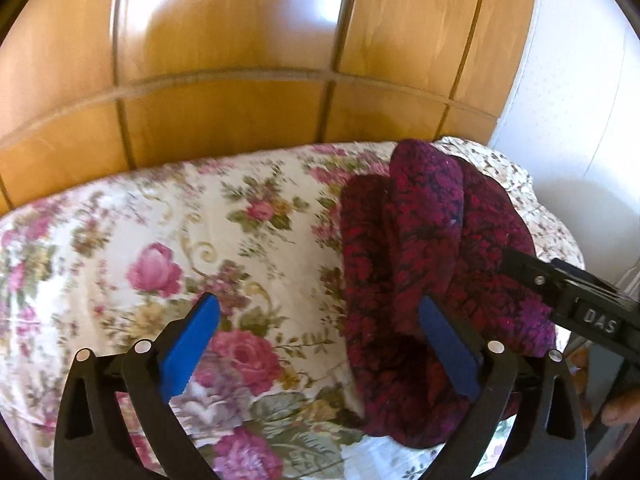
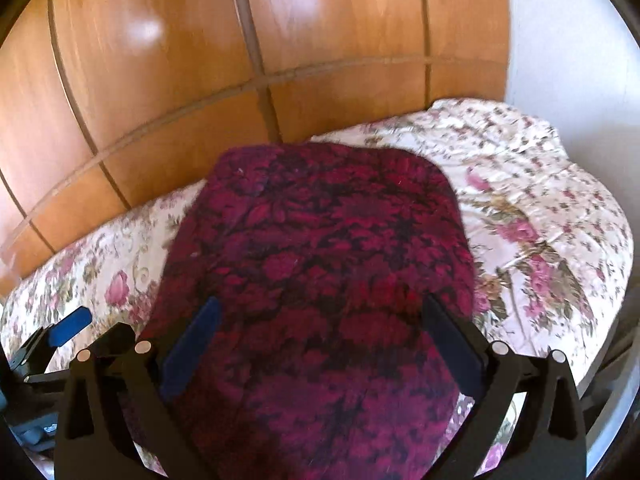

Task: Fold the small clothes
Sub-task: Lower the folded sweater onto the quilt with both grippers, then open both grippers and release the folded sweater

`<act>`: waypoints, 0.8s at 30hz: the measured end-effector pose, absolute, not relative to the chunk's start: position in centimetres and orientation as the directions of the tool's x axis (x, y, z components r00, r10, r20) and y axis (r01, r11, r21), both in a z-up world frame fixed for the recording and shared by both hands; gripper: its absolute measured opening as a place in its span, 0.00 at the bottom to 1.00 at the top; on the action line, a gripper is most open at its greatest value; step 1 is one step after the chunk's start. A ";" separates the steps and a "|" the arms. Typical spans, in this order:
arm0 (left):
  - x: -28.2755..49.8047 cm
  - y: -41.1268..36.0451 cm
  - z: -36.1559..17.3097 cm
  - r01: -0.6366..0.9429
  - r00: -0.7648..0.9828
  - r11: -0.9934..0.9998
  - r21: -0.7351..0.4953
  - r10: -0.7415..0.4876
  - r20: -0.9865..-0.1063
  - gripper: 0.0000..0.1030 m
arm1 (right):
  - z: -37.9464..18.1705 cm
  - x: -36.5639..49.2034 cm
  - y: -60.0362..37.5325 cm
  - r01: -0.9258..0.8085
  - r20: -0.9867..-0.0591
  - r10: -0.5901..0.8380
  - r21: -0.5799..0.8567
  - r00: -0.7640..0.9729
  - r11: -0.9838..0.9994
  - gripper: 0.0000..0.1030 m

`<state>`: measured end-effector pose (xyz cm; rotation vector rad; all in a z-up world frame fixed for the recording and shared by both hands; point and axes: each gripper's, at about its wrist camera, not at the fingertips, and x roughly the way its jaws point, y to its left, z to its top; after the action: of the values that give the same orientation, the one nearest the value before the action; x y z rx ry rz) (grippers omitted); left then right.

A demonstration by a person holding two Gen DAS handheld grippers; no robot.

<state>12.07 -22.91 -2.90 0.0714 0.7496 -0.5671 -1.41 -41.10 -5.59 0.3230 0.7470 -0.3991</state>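
A dark red and purple patterned garment (image 1: 424, 264) lies bunched in folds on the floral bedspread (image 1: 168, 240). My left gripper (image 1: 320, 340) is open, its right finger (image 1: 448, 348) over the garment's left part and its left finger over bare bedspread. The right gripper (image 1: 580, 300) enters the left wrist view from the right, against the garment's right side. In the right wrist view the garment (image 2: 320, 264) fills the middle, and my right gripper (image 2: 320, 344) is open with the cloth spread between and beneath its fingers. The left gripper's blue pad (image 2: 70, 330) shows at lower left.
A glossy wooden panelled wardrobe (image 1: 248, 60) stands directly behind the bed. A white wall (image 1: 576, 120) is on the right. The bedspread (image 2: 532, 216) reaches its edge at the right, where the bed drops off.
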 end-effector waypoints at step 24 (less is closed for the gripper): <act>6.5 -19.6 -0.1 0.448 0.726 0.893 -0.037 -0.388 -0.568 0.96 | -5.0 -8.6 -36.5 0.594 -0.648 -0.386 0.129 0.657 0.794 0.98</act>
<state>6.46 -19.59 -0.12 0.1056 0.6015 -0.4616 -8.56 -36.46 -5.05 0.3468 0.6441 -0.5681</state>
